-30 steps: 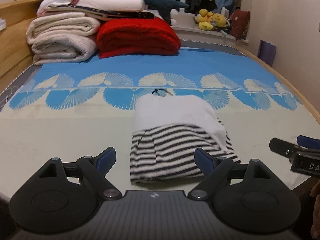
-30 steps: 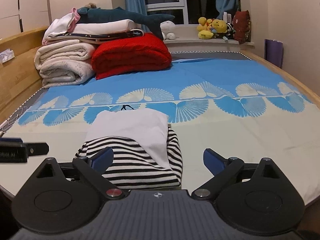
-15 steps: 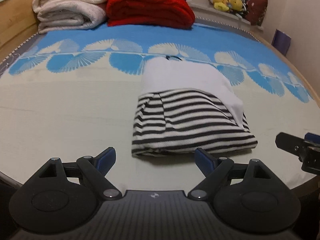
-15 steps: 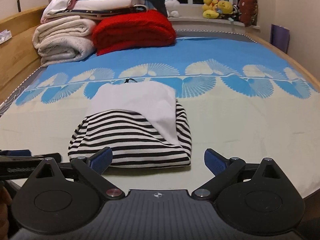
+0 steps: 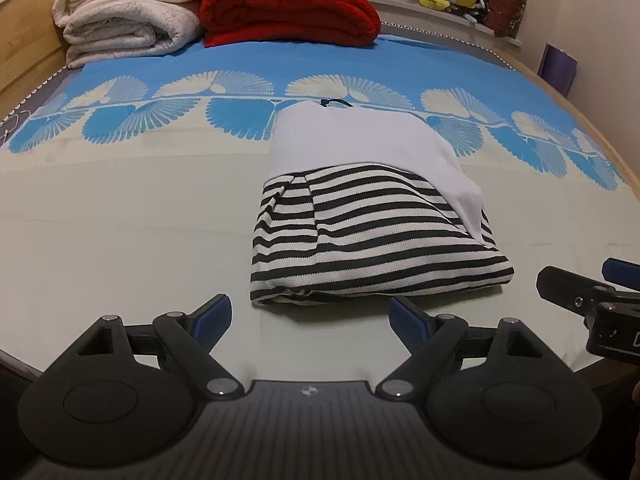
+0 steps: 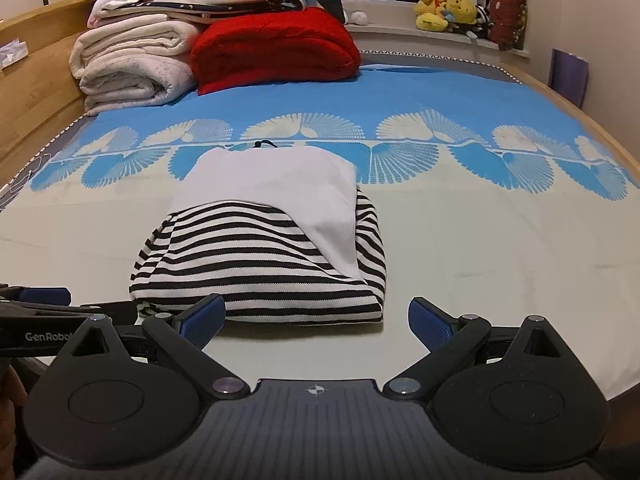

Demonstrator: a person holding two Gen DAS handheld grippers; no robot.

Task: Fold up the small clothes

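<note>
BEDROOM — Two hand-held claws hang low over the near edge of a bed (image 5: 120, 240), both w/ jaws spread wide and gripping nothing, as a striped garment (image 5: 360, 240) lies part-folded just ahead of them. The left claw (image 5: 308, 314) has the bundle's near hem straight in front and slightly right of its centreline; its right blue pad sits just short of that hem, apparently not touching. The right claw (image 6: 316, 316) sees the same striped garment (image 6: 256, 256) ahead and left of centre, its left pad at or over the hem's near edge, though contact can't be confirmed from this angle. A plain white layer (image 5: 360, 140) covers the far half of the bundle and trails down its right side; a small dark loop (image 5: 336, 102) pokes out at the far end. The piece's long axis seems to run away from the claws, near hem lying crosswise to both. Each claw appears in the other's view, off to the side, so they flank the hem, neither clearly nearer; left lines up w/ the left corner, right w/ the right. Likely next: pinch both near corners and carry them fwd for another fold. Beyond the garment, red blanket (image 6: 276, 48) and cream blankets (image 6: 132, 68) are stacked at the bed's far end.
</note>
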